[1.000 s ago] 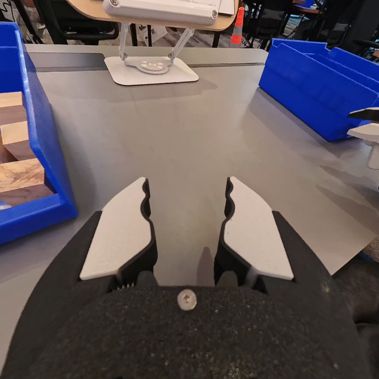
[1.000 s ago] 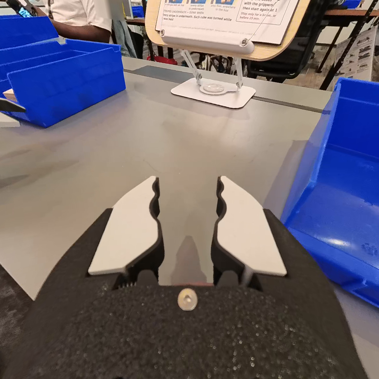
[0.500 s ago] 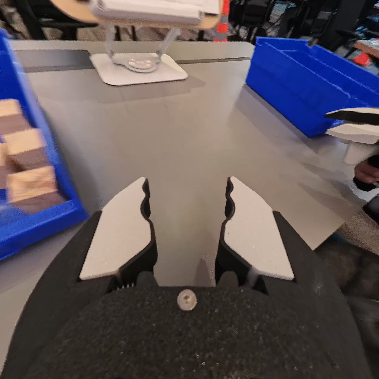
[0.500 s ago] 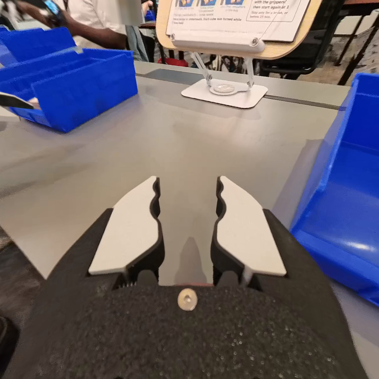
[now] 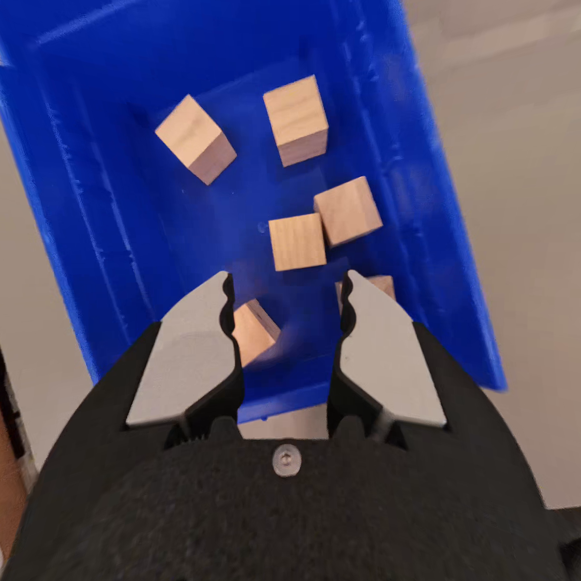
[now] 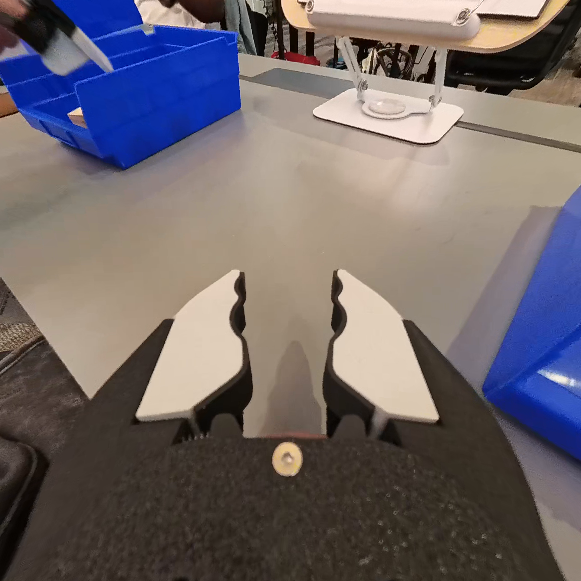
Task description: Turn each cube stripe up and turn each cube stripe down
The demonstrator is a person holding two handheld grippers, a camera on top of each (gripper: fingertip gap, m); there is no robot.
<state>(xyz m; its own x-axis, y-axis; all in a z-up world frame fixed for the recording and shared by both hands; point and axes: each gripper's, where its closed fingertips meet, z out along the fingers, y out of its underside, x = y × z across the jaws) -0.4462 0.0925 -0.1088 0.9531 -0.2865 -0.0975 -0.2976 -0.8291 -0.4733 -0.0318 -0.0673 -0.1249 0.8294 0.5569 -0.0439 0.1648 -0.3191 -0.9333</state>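
Note:
In the left wrist view my left gripper (image 5: pixel 287 276) is open and empty, looking down from above into a blue bin (image 5: pixel 103 220). Several pale wooden cubes lie in the bin, among them one in the middle (image 5: pixel 297 242), one touching it on the right (image 5: pixel 347 210), two farther back (image 5: pixel 195 138) (image 5: pixel 295 119), and one (image 5: pixel 254 330) just beside my left finger. No stripes show on their visible faces. My right gripper (image 6: pixel 287 276) is open and empty, low over the grey table (image 6: pixel 220 213). The left gripper also shows far off in the right wrist view (image 6: pixel 63 53), above the same bin (image 6: pixel 151 100).
A second blue bin (image 6: pixel 544 330) stands close on the right of my right gripper. A white stand (image 6: pixel 390 119) holding a board stands at the table's back. The table's front edge (image 6: pixel 47 339) lies at the lower left, with carpet below. A person sits behind the table.
My left gripper has swung left and tipped down over the blue bin, so the cubes now fill its view. My right gripper has turned slightly left. Both stay open.

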